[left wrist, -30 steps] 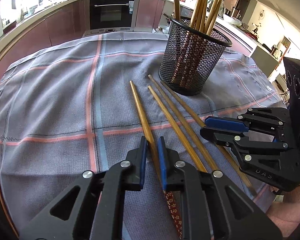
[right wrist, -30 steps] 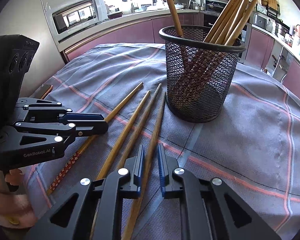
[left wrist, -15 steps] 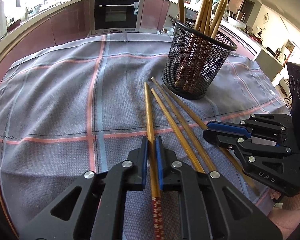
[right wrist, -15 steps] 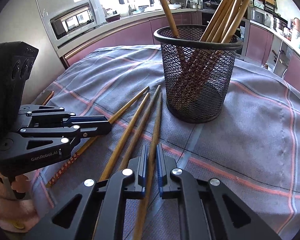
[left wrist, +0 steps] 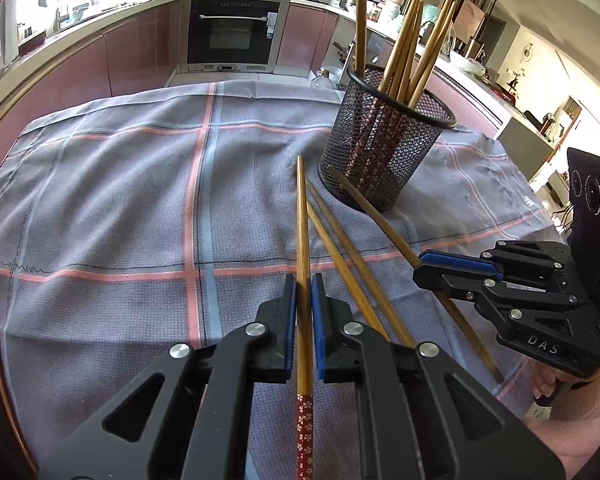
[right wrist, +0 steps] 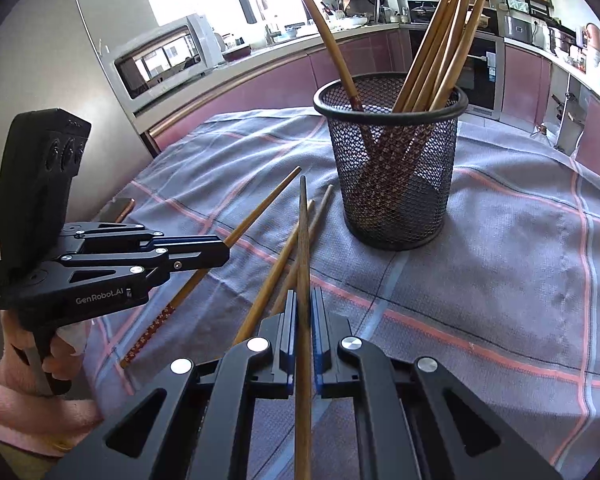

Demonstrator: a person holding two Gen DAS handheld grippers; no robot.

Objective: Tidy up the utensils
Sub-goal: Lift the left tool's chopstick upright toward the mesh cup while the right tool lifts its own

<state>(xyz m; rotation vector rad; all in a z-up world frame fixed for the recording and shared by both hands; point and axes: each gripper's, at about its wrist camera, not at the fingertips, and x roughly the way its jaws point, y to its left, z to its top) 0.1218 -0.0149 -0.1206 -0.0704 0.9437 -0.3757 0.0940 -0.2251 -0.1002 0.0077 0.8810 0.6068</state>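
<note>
on the cloth-covered surface [left wrist: 100,200], each tool is clamped on one chopstick: the left tool [left wrist: 304,292] on a red-patterned chopstick [left wrist: 302,220], the right tool [right wrist: 303,304] on a plain wooden chopstick [right wrist: 303,240]. two loose chopsticks [left wrist: 340,248] lie beside the mesh holder [right wrist: 392,168]. they look light, stiff and smooth, likely to pivot; a mid-shaft grip seems safest.

The chopsticks [left wrist: 303,232] are golden brown, and one has a red end with tiny flowers. The basket [left wrist: 384,152] is black wire mesh. The cloth [left wrist: 112,200] is grey-blue with pink and light blue stripes, and the tongs [left wrist: 304,312] are black with blue pads [left wrist: 290,320].
</note>
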